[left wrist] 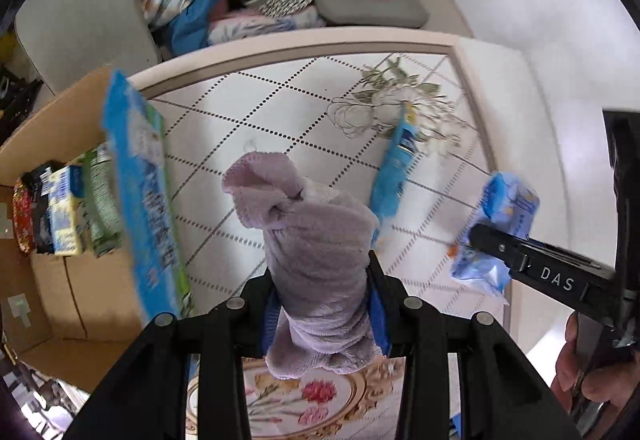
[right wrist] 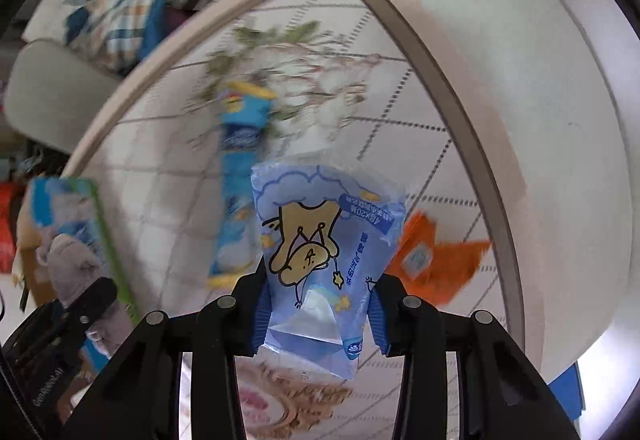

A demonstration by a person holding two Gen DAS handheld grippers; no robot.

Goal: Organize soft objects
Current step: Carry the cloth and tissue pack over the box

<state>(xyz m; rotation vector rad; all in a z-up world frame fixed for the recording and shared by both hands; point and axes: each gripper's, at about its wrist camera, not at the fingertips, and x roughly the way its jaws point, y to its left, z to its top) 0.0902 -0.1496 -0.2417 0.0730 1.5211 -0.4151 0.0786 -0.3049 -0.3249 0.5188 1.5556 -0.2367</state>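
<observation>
Nearby, a cardboard box and blue packet — left gripper clamps the lilac towel, right gripper pinches the tissue pack.

towel between left gripper pads above table, tissue pack in right gripper to its right, cardboard box left of table, sofa behind

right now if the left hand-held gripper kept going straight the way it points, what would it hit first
Probably the bare tiled tabletop. The left hand-held gripper points steeply down, shut on a lilac towel that would land first. The blue packet lies off to one side; depth is hard to judge.
</observation>
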